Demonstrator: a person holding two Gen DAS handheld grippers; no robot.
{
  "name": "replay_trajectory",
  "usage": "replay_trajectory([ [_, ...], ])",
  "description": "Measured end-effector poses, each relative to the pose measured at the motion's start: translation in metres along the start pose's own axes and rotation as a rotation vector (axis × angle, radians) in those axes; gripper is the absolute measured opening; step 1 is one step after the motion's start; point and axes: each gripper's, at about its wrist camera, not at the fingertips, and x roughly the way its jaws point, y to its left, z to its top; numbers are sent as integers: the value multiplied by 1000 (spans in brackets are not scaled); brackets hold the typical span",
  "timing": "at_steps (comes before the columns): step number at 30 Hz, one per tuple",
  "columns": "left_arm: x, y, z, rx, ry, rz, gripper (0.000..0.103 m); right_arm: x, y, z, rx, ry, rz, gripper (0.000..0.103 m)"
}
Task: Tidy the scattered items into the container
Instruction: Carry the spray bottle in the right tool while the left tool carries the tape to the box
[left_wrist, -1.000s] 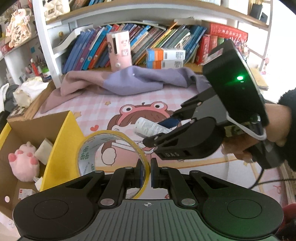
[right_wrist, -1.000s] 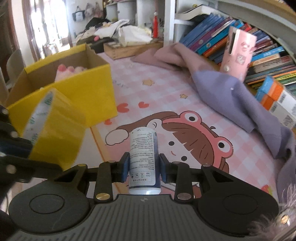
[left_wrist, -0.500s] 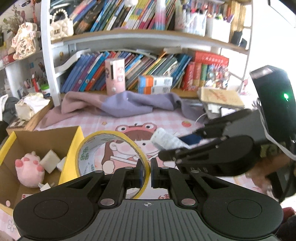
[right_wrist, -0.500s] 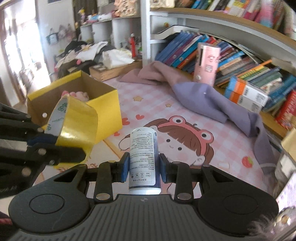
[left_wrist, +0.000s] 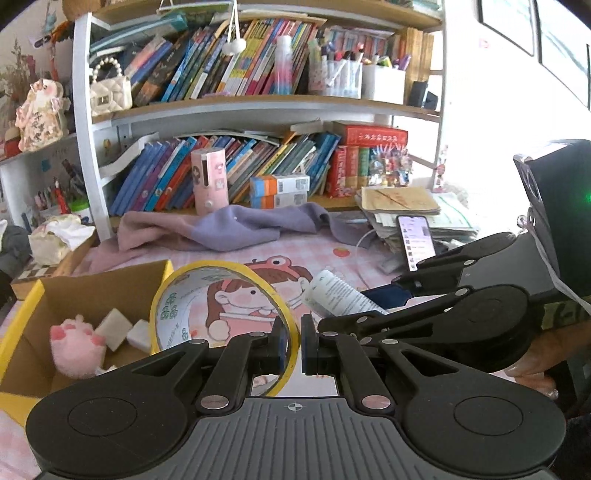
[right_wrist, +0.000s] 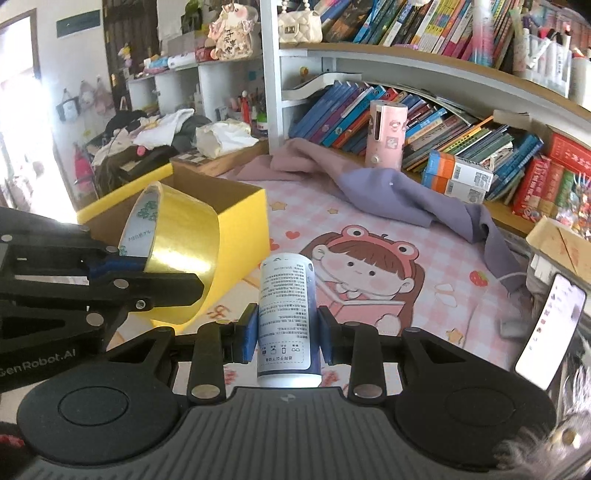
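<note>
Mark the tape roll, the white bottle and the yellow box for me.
tape roll (right_wrist: 184, 243), right wrist view, outer yellow band.
white bottle (right_wrist: 286, 314), right wrist view, printed label.
yellow box (left_wrist: 22, 325), left wrist view, near yellow rim.

Yellow tape roll (left_wrist: 221, 306), yellow box (right_wrist: 243, 236) (brown inside), pink checked mat (right_wrist: 388, 229).

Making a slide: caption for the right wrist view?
Right gripper holds a white bottle; left gripper carries yellow tape beside the yellow box.
</note>
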Motion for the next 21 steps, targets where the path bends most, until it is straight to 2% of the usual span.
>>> replay_trajectory([
  [13,-86,47,-70,-48,40,-32,6,-34,114,-44,55,22,-59,31],
  [21,-124,83,-105,-110,77,18,6,-41,178,-67,62,68,-20,31],
])
